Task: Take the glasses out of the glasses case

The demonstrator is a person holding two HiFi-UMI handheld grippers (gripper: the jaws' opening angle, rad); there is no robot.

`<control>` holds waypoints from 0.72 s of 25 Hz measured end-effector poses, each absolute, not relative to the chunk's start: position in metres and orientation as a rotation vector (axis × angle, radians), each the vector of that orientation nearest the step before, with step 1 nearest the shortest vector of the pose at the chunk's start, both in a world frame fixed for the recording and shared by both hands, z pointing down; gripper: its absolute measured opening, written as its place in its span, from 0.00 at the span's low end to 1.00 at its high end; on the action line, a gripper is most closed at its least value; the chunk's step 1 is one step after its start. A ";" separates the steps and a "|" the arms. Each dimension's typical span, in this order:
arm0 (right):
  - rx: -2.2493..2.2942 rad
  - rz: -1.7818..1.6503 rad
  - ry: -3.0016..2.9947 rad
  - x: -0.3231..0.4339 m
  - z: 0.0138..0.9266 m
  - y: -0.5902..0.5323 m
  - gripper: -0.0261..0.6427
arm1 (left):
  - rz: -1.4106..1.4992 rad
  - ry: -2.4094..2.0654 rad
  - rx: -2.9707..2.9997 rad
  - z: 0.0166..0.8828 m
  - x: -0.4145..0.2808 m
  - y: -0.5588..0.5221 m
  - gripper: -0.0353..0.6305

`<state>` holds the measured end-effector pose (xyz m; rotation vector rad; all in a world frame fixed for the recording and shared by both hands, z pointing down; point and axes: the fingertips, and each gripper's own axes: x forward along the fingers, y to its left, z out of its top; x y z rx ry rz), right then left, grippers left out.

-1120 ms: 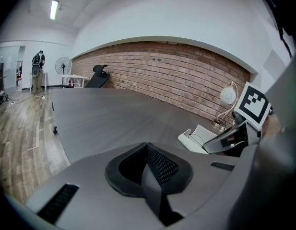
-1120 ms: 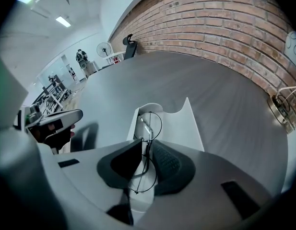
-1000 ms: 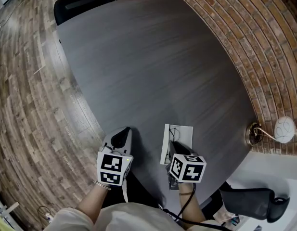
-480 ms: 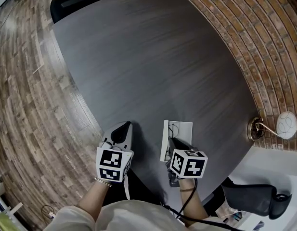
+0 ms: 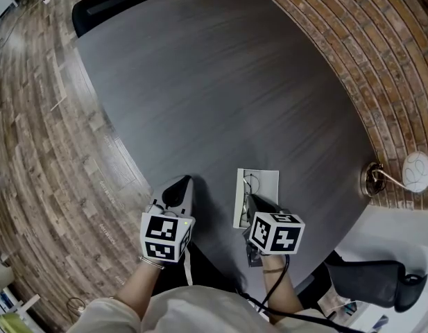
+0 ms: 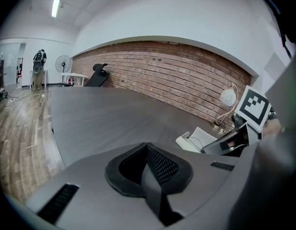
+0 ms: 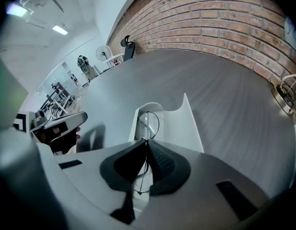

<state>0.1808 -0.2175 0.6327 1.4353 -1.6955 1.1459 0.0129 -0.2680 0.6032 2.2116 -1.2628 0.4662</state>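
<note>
The white glasses case (image 5: 263,186) lies open near the front edge of the grey table (image 5: 220,82). Thin wire-framed glasses (image 5: 250,184) lie in it. In the right gripper view the case (image 7: 181,123) sits just beyond the jaws, and my right gripper (image 7: 146,143) is shut on the thin frame of the glasses (image 7: 149,123). In the head view that right gripper (image 5: 252,201) is at the case's near end. To the left of the case my left gripper (image 5: 177,187) hangs over the table edge. It is shut (image 6: 147,151) with nothing in it.
A brick wall (image 5: 352,40) runs along the table's right side, with a desk lamp (image 5: 410,173) by it. A black chair (image 5: 106,5) stands at the far end and another (image 5: 370,283) at the near right. Wood floor (image 5: 40,137) lies to the left.
Only the head view has shifted a little. Both grippers and the case keep their places.
</note>
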 end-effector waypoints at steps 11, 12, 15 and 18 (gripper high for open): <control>1.477 1.082 -1.714 0.185 0.621 -0.218 0.10 | 0.466 -1.243 2.240 0.594 0.022 -0.259 0.08; 1.485 1.076 -1.717 0.186 0.619 -0.218 0.10 | 0.465 -1.241 2.242 0.593 0.023 -0.259 0.08; 1.507 1.048 -1.726 0.189 0.612 -0.222 0.10 | 0.464 -1.238 2.248 0.589 0.025 -0.258 0.08; 1.533 1.033 -1.736 0.190 0.606 -0.225 0.10 | 0.458 -1.241 2.257 0.584 0.026 -0.260 0.08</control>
